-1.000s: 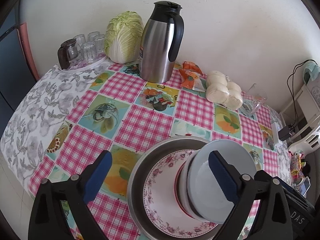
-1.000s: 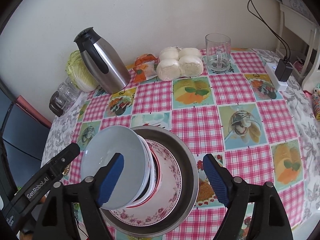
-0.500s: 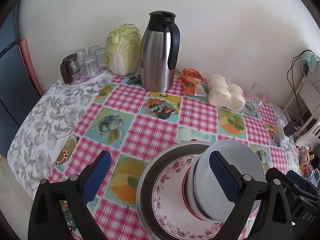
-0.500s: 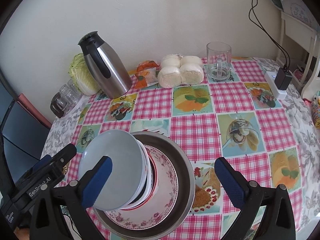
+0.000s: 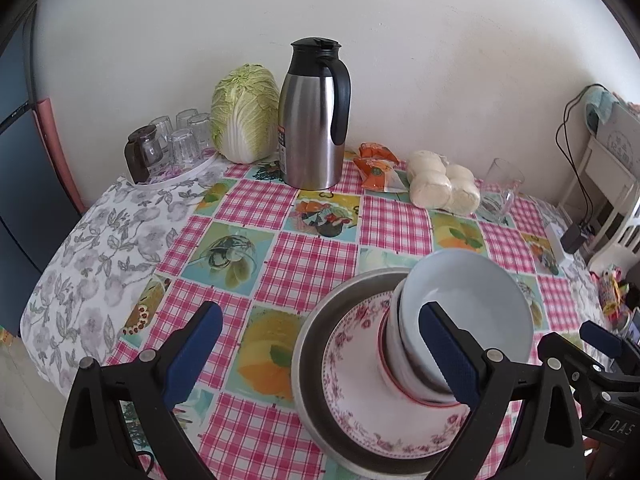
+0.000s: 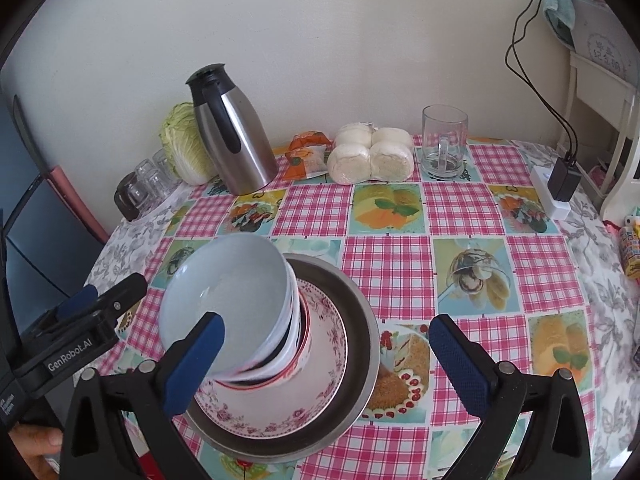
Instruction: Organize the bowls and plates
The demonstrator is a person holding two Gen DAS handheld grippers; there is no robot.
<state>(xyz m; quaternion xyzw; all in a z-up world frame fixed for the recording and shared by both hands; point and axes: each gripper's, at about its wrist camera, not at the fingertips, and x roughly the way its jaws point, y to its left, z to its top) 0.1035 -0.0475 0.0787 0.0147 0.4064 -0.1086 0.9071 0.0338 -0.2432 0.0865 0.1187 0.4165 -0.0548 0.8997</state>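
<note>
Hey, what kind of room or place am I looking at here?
Most likely a home dining or kitchen table. A checked fruit-print tablecloth covers it, with a steel thermos jug, a napa cabbage, bagged steamed buns and stacked bowls on it.

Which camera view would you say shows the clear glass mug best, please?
The right wrist view: the glass mug stands upright in full, handle facing the camera, beside the steamed buns. In the left wrist view it is small, distorted near the far right edge and looks tilted.
</note>
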